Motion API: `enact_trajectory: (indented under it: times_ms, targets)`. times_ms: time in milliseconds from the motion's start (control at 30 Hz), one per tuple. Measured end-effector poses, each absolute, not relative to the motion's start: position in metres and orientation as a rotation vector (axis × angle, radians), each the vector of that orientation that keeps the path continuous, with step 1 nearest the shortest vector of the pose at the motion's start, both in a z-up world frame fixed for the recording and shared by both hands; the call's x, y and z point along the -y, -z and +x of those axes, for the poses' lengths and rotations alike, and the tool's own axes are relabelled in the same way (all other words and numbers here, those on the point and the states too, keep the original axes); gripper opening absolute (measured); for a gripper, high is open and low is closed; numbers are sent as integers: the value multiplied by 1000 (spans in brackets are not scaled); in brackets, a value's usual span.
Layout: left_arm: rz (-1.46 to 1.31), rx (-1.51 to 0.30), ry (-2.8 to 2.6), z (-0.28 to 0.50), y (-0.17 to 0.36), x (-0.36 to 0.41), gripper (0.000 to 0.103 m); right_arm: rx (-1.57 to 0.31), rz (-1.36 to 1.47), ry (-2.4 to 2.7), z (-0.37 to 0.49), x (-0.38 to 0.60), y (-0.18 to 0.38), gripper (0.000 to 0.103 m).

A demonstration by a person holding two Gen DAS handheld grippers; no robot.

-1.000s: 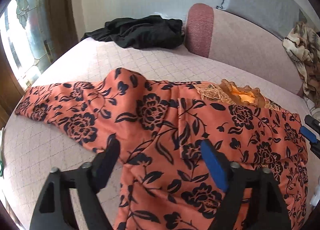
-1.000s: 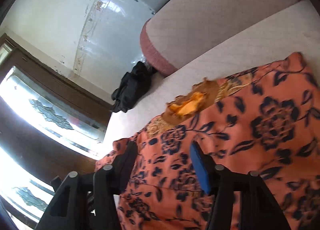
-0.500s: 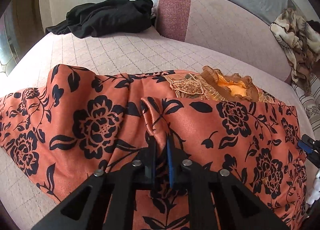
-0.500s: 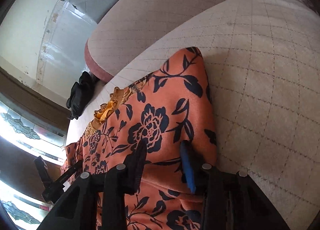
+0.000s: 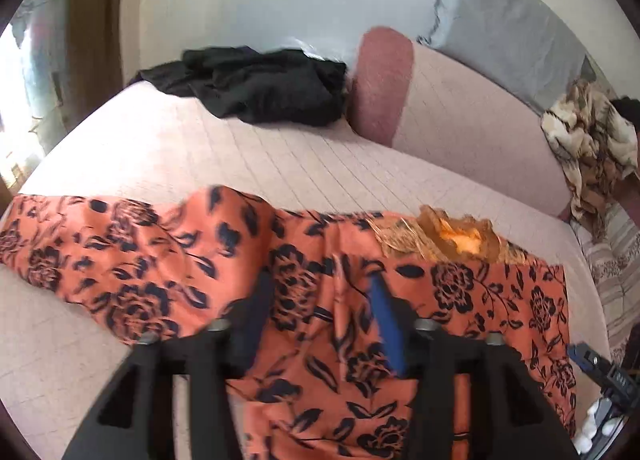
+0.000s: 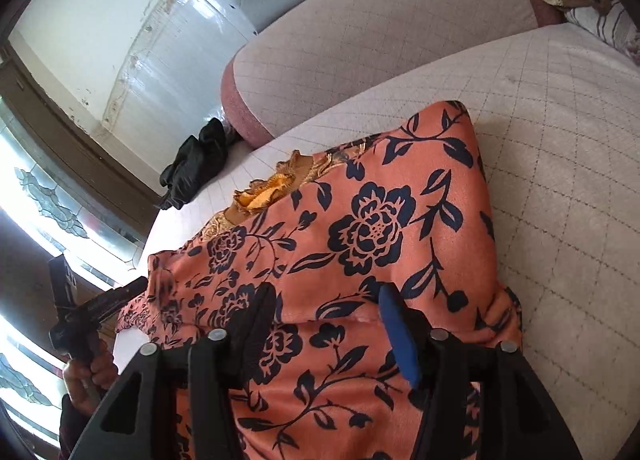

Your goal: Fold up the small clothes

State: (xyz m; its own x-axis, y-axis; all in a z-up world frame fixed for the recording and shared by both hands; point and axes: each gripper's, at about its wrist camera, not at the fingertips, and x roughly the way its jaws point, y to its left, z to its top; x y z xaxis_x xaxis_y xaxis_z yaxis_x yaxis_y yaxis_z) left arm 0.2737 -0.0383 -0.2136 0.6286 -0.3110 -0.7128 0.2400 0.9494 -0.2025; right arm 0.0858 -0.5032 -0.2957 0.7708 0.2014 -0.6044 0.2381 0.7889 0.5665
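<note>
An orange satin garment printed with black flowers lies spread across the pale quilted sofa seat, its gold-frilled neckline towards the seat's back edge, seemingly laid flat so its sides can be folded in. The left gripper is opening above a central ridge of the fabric, apparently letting go. The right gripper is also opening over the garment's right side, pads probably clear of the cloth.
</note>
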Motion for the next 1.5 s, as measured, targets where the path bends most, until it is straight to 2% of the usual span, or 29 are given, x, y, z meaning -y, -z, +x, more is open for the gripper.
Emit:
enact_trajectory:
  times_ms: [33, 167, 267, 367, 467, 600, 633, 700, 733, 800, 833, 900, 1033, 1167, 1367, 1500]
  targets:
    - [-129, -797, 253, 275, 207, 16, 91, -693, 671, 5, 78, 499, 294, 60]
    - [-283, -799, -93, 298, 207, -83, 91, -696, 652, -72, 59, 478, 296, 60]
    - [-456, -829, -357, 308, 234, -167, 91, -725, 625, -109, 59, 465, 307, 60]
    - [-759, -873, -416, 306, 269, -238, 90, -761, 573, -112, 63, 455, 318, 60]
    - [-890, -845, -418, 303, 286, -264, 90, -776, 559, -114, 69, 451, 324, 60]
    - [-879, -820, -357, 326, 286, -273, 88, -773, 557, -118, 70, 451, 328, 61]
    - [-871, -810, -366, 331, 288, -277, 83, -772, 561, -120, 70, 451, 328, 61]
    - [-850, -802, -381, 341, 292, -285, 47, -769, 575, -126, 69, 453, 329, 61]
    - [-845, -808, -384, 345, 295, -289, 40, -767, 583, -128, 69, 454, 329, 61]
    - [-850, -802, -382, 350, 299, -296, 14, -763, 599, -132, 69, 456, 330, 61]
    - [-859, -798, -375, 351, 302, -299, 9, -762, 606, -134, 69, 457, 331, 61]
    - [-874, -783, -355, 351, 303, -300, 7, -760, 617, -138, 70, 458, 332, 61]
    - [-779, -772, -306, 357, 278, -278, 6, -755, 632, -144, 71, 460, 332, 61]
    - [-606, -737, -184, 356, 225, -214, 5, -752, 628, -140, 69, 459, 331, 60]
    - [-301, -690, 82, 318, 159, -55, 5, -741, 609, -117, 66, 457, 322, 61]
    - [-206, -746, 343, 283, 151, 68, 6, -690, 647, -115, 62, 462, 308, 61]
